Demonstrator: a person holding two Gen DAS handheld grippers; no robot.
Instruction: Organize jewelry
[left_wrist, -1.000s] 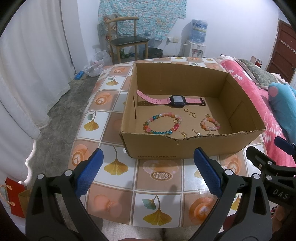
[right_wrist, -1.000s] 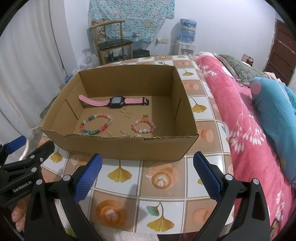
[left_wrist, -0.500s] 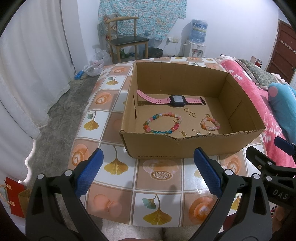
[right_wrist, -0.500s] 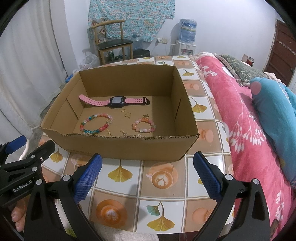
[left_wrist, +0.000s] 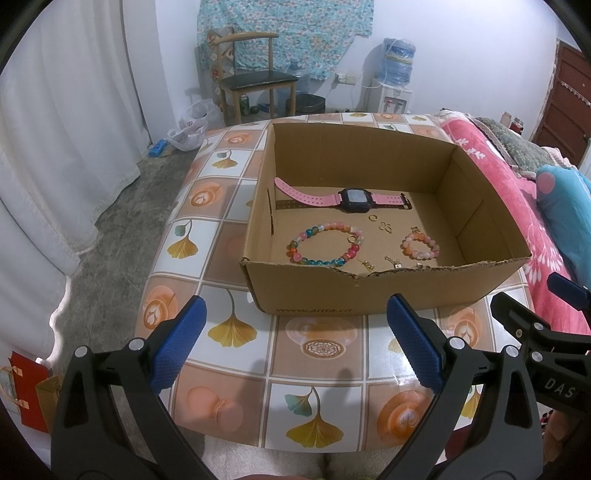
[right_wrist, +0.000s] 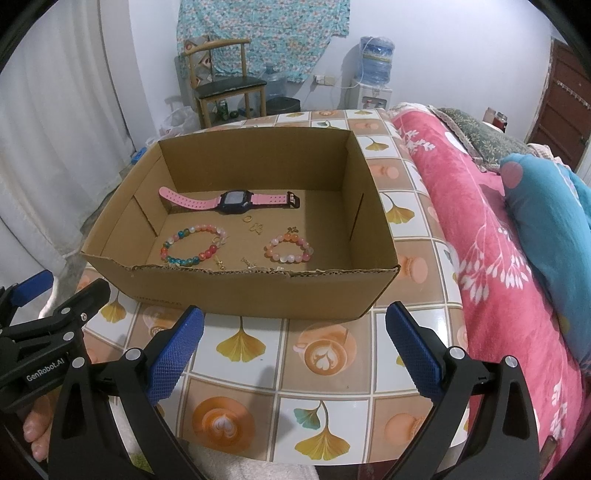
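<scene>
Progress: judged near complete or not yet begun, undetermined; all visible jewelry inside the box (left_wrist: 369, 291), none seen on the table (left_wrist: 236, 236) around it.

Contents, placed relative to the box:
- Watch (left_wrist: 352, 199), pink strap, laid flat along the far wall.
- Large bracelet (left_wrist: 325, 243), multicoloured beads, toward the near-left corner.
- Small bracelet (left_wrist: 421, 245), pink and orange beads, right of centre, apart from the large one.
- 2 small gold pieces (left_wrist: 380, 221) mid-floor, just in front of the watch.
- Several small gold items (left_wrist: 391, 263) close against the near wall, partly hidden by its torn rim; kind not discernible.

Remaining, as judgement: possibly sorting or spacing of the small gold items; no dividers seen.

Left hand-held gripper (left_wrist: 295, 345): released, jaws wide apart, empty, poised over the table short of the near wall.
Right hand-held gripper (right_wrist: 295, 347): released, empty, likewise short of the near wall.

Edges and room: open top, free entry from above. Near wall upright between both tools and the contents; clearance over its rim needed. Table edge near the box on the bed (right_wrist: 480, 236) side. Bare table on the near and left sides.
</scene>
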